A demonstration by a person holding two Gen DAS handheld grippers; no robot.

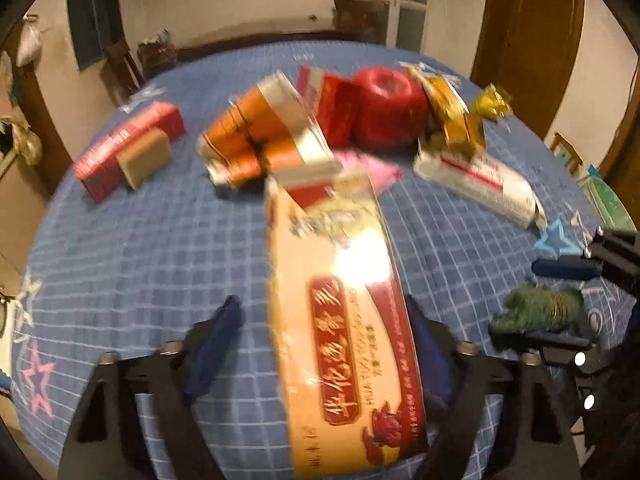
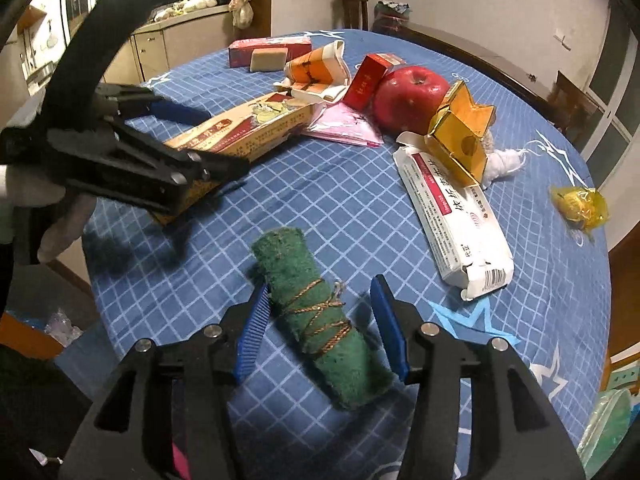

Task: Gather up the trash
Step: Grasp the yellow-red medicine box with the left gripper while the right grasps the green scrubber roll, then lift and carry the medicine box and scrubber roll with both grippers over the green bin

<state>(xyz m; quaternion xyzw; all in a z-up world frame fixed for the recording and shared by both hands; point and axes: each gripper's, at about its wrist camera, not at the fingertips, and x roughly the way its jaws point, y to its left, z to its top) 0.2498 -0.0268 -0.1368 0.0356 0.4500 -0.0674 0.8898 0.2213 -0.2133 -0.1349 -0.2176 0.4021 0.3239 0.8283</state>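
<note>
Two grippers straddle trash near the apple [image 2: 412,98]: left gripper [image 1: 320,344] around the long box [image 1: 340,320], right gripper [image 2: 316,324] around the green roll [image 2: 320,320], jaws apart; closing comes next.

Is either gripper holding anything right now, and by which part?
Neither. The left gripper straddles the near end of the long orange box, open. The right gripper, open, brackets the middle of the green roll.

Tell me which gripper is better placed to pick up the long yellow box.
The left gripper. Its open jaws already straddle the long yellow box. The right gripper sits apart from it, its open jaws around the green roll.
</note>
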